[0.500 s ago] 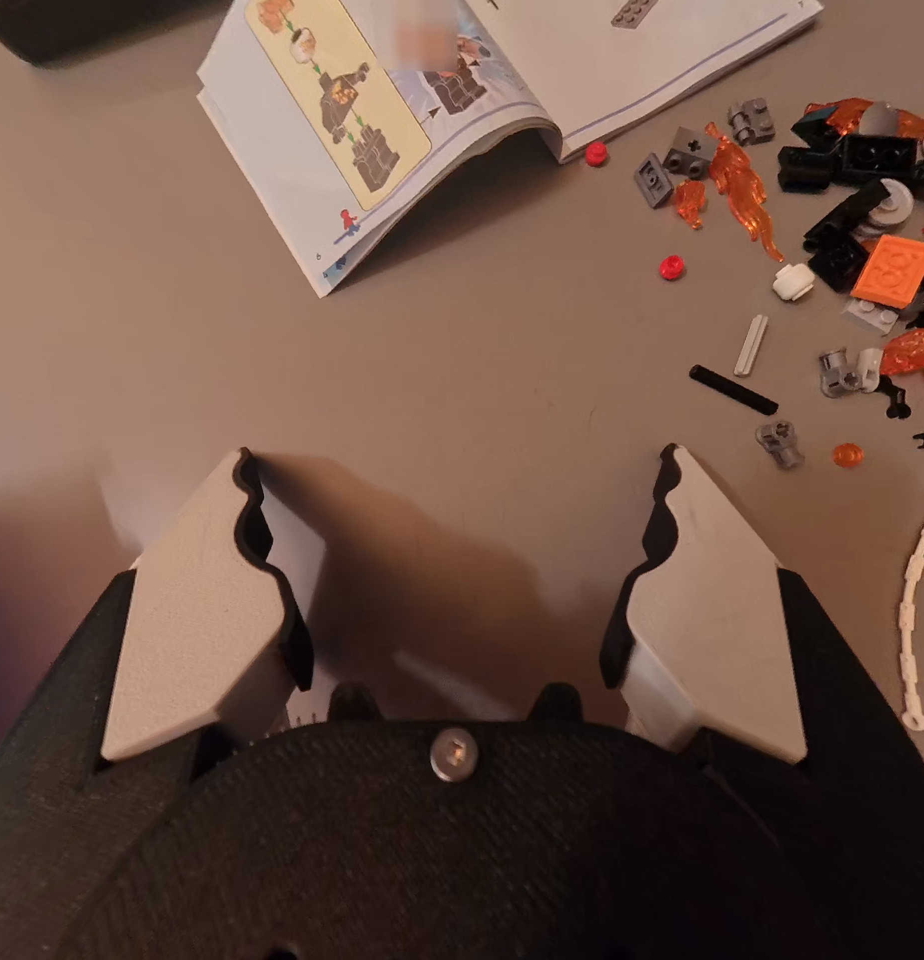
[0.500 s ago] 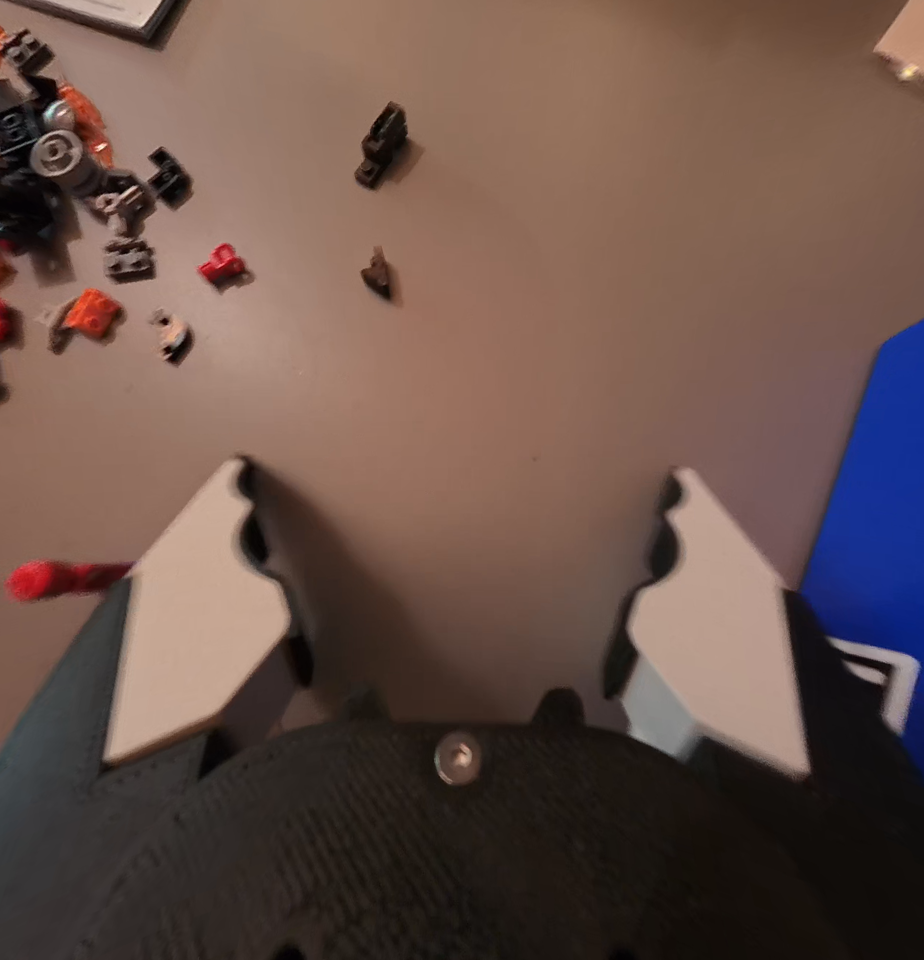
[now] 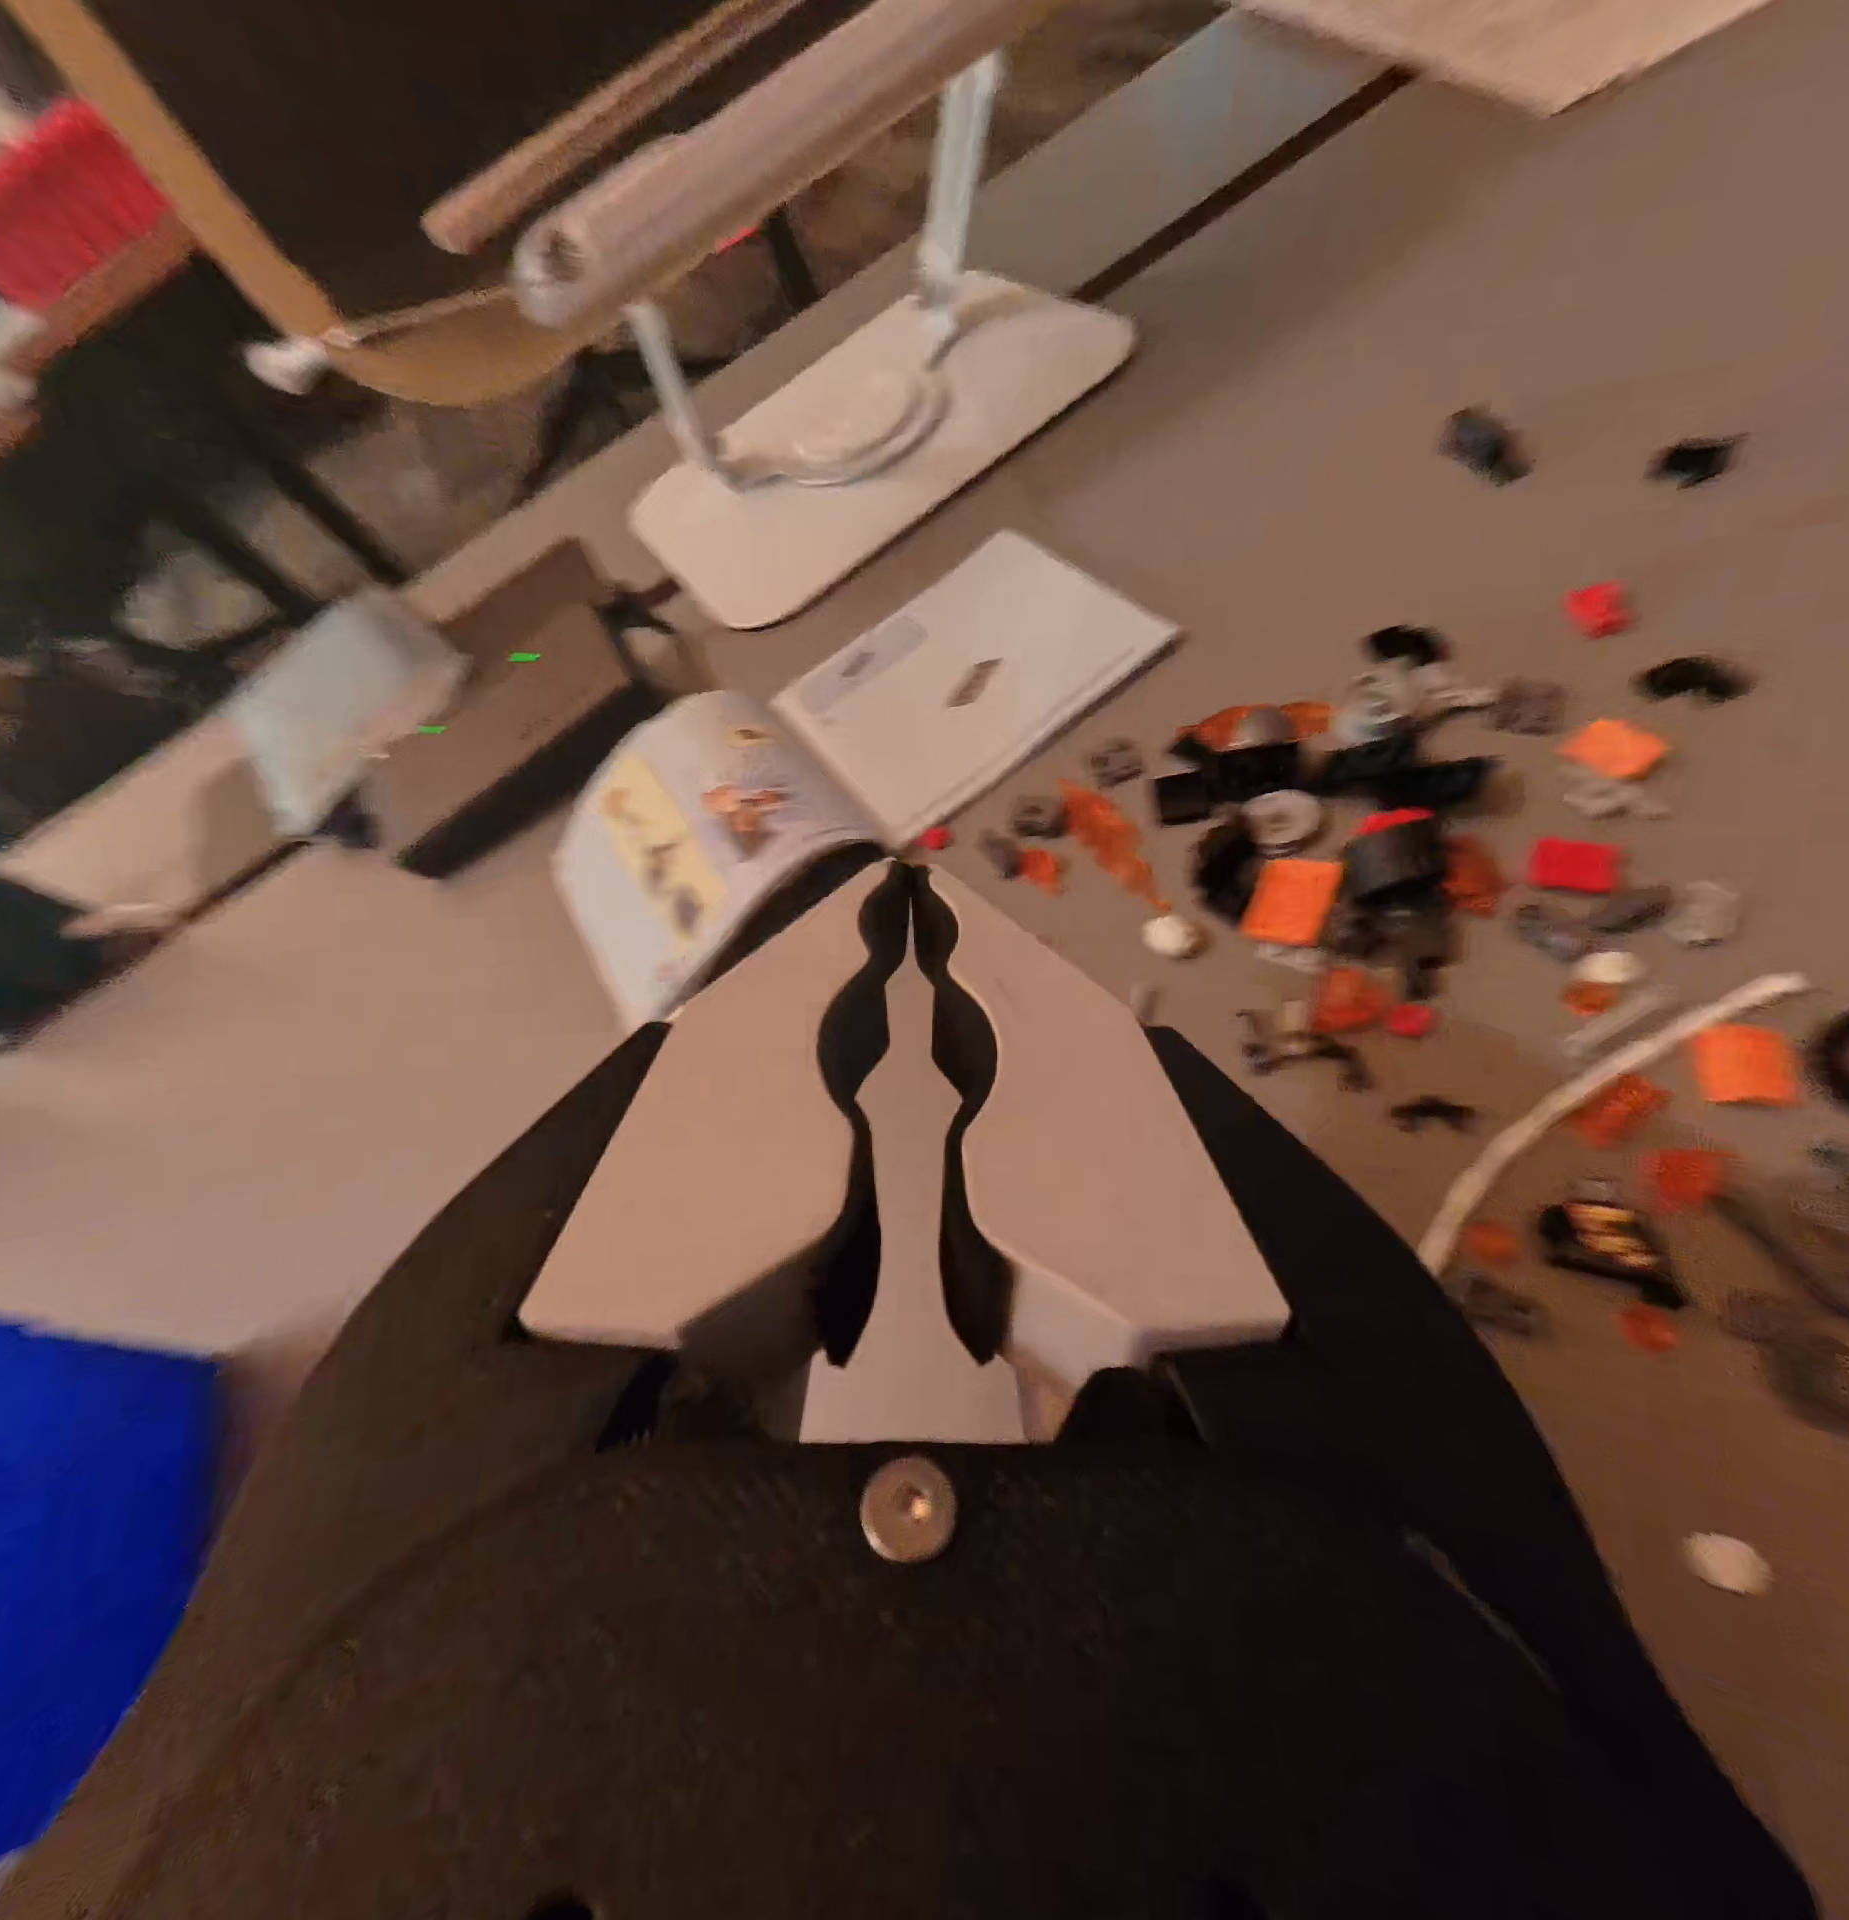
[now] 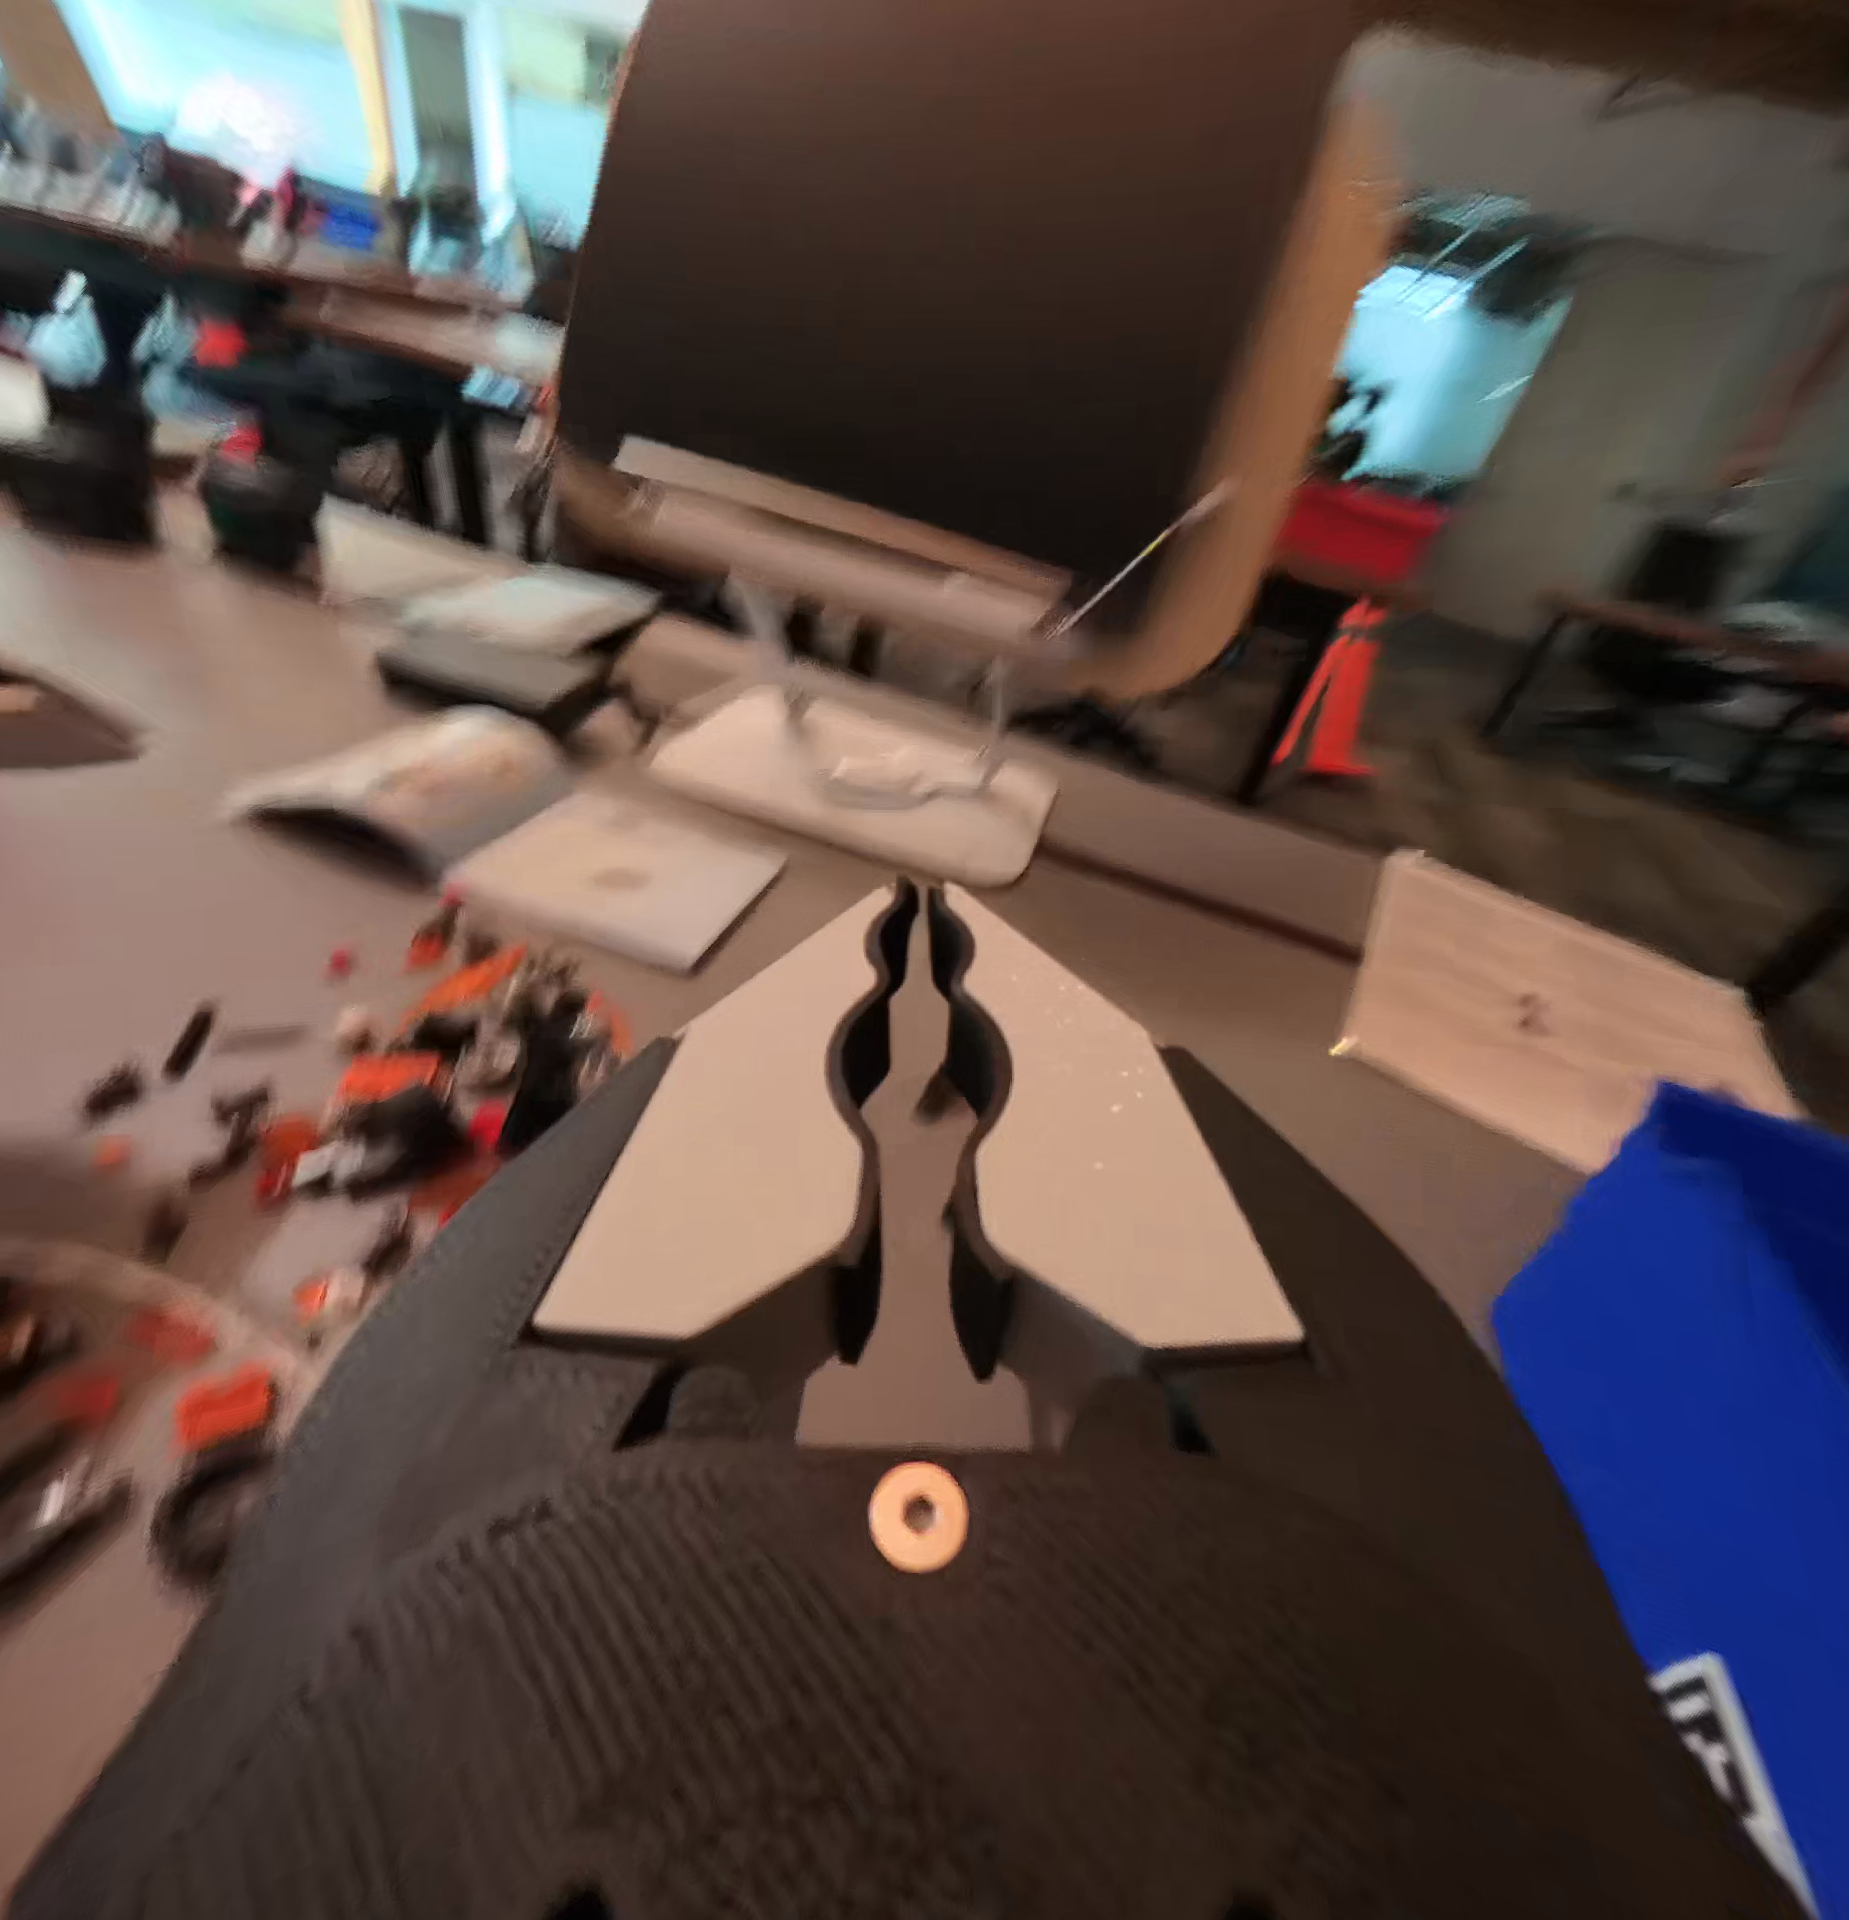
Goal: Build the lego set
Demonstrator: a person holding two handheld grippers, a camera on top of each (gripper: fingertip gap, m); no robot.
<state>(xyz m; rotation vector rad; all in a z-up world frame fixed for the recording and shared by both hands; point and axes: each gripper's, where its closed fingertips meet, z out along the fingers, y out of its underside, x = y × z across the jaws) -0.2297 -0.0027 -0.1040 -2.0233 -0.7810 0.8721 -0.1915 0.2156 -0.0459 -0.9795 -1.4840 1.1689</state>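
Note:
My left gripper (image 3: pixel 907 883) is shut with nothing between its fingers, raised above the table and tilted forward. Past its tips lies the open instruction booklet (image 3: pixel 858 769). A scattered pile of loose lego pieces (image 3: pixel 1367 862), orange, black, grey and red, lies to its right, with a white chain piece (image 3: pixel 1585 1081) near it. My right gripper (image 4: pixel 918 896) is shut and empty, also raised. The lego pile (image 4: pixel 432 1070) lies to its left and the booklet (image 4: pixel 400 774) farther back. Both views are blurred.
A white lamp base (image 3: pixel 878 457) stands behind the booklet, also in the right wrist view (image 4: pixel 858 800). A closed laptop (image 4: pixel 619 883) lies by it. A blue bag (image 4: pixel 1720 1403) is at the right, a white paper bag (image 4: pixel 1543 1018) behind it. Chairs stand beyond the table edge.
Both grippers went from wide open to shut. Both lifted and tilted up from looking down at the table, so the room beyond now shows.

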